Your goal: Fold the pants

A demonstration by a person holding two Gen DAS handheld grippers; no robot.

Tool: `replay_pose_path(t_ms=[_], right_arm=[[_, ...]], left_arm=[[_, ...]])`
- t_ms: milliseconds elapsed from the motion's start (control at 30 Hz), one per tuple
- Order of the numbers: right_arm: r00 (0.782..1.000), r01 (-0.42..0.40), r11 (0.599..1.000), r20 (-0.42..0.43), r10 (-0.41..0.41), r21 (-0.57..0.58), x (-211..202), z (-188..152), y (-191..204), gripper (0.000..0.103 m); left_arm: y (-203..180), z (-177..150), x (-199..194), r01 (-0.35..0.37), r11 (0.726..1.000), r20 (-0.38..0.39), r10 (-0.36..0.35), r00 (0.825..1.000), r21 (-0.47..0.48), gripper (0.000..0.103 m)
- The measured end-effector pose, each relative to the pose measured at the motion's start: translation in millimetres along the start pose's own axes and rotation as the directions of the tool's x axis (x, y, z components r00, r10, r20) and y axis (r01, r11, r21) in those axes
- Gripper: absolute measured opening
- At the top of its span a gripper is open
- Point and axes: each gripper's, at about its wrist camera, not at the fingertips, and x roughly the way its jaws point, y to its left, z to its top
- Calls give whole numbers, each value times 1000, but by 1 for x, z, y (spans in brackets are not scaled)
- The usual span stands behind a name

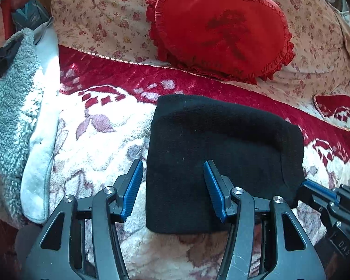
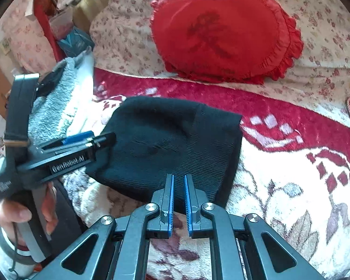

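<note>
The black pants [image 1: 217,154] lie folded into a compact rectangle on the white and red floral blanket [image 1: 100,144]. My left gripper [image 1: 173,168] is open, its blue pads straddling the near left edge of the pants without holding them. In the right wrist view the pants [image 2: 172,144] lie just ahead of my right gripper [image 2: 179,178], whose jaws stand nearly shut with a narrow gap, over the pants' near edge and holding nothing. The left gripper shows at the left of the right wrist view [image 2: 91,141], and the right gripper at the right edge of the left wrist view [image 1: 315,187].
A red heart-shaped frilled pillow [image 1: 221,30] rests on a floral cushion [image 1: 100,16] behind the pants. A grey fleece garment [image 1: 11,107] and a white cloth [image 1: 42,154] lie at the left. A second red patterned cushion [image 1: 338,112] is at the far right.
</note>
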Motion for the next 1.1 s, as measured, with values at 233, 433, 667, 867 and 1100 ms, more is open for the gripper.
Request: replay_pose_path(t_ms=[233,433,667,867,1100], right_arm=[[1000,-16,1000,-7,16,-25,4,0,11,8],[998,-20,1000,-61,19,-5,20,-11,4,10],[997,-39,999,-64,40,20,26,-16,-2,10],[997,-41,999,-70,41,-4,16,-10,0,13],[999,-30,999,-43,31,13,6,-3,-3,22]], left_arm=[[-6,-16,-5,6,1000,-12,-6,1000,13,53],[-14,-26,1,-16,999,-14,16,1000,31,55],[-13,-28,3,-8,1000,-18,8,1000,20,58],[-10,-26,3,2,1000,-25,-2,1000,5,58],[-5,-25,3,21,1000,-42,-22,999,-23,62]])
